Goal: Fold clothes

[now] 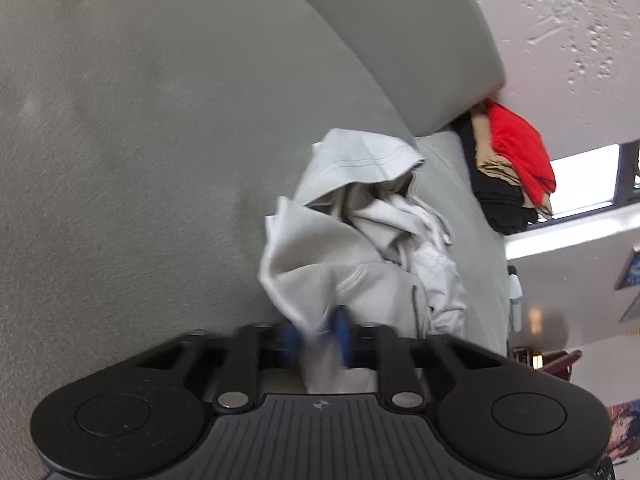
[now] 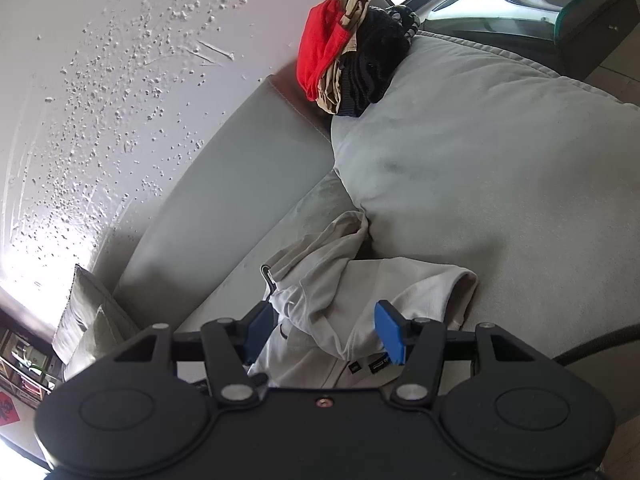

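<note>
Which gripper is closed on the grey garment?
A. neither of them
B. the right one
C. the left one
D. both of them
C: the left gripper pinches a fold of the grey garment between its blue pads, while the right gripper has its jaws apart over the cloth, with no pad pressing on it.

A home living room is shown: a grey sofa (image 2: 480, 160) is set against a textured wall (image 2: 120, 80), with clothes (image 2: 352, 52) piled on it.
</note>
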{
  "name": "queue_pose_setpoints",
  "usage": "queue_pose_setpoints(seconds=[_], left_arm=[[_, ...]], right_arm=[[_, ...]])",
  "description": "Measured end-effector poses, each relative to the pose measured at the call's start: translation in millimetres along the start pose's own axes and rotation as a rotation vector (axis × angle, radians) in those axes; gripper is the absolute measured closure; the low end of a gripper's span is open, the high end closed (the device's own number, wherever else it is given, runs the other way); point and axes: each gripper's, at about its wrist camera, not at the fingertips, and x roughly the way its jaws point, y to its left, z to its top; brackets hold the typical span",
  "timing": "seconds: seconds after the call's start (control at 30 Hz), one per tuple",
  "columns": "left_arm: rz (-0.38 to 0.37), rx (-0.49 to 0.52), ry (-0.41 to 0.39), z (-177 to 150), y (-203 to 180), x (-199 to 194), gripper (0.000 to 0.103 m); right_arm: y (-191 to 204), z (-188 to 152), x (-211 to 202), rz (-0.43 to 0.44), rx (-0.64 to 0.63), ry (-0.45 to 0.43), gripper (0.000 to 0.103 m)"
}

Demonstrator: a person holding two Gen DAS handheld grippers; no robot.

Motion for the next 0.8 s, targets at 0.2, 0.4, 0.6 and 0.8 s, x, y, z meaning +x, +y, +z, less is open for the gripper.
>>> queue_pose_setpoints(seconds=[0.2,0.4,0.6,0.8], left_arm=[[0.020,0.075,-0.136,-15,-13,-57,0.100],[-0.013,0.177,-0.215,-48,-21,-129,0.101],[0.073,0.279,-0.211,-61,-12,-129,0.101],[0.147,0.340,-0.217,-60,-19,-113,0.101]], right_arm=[[8,6,-29,-0.049,0.004,-0.018,0.044],[7,9,-55,-0.068,0.075,-0.011,0.036],[9,-12,-27,-0.073,0.015,0.109,0.035],[56,-39,49,-0.051,-0.377,0.182,0.054]])
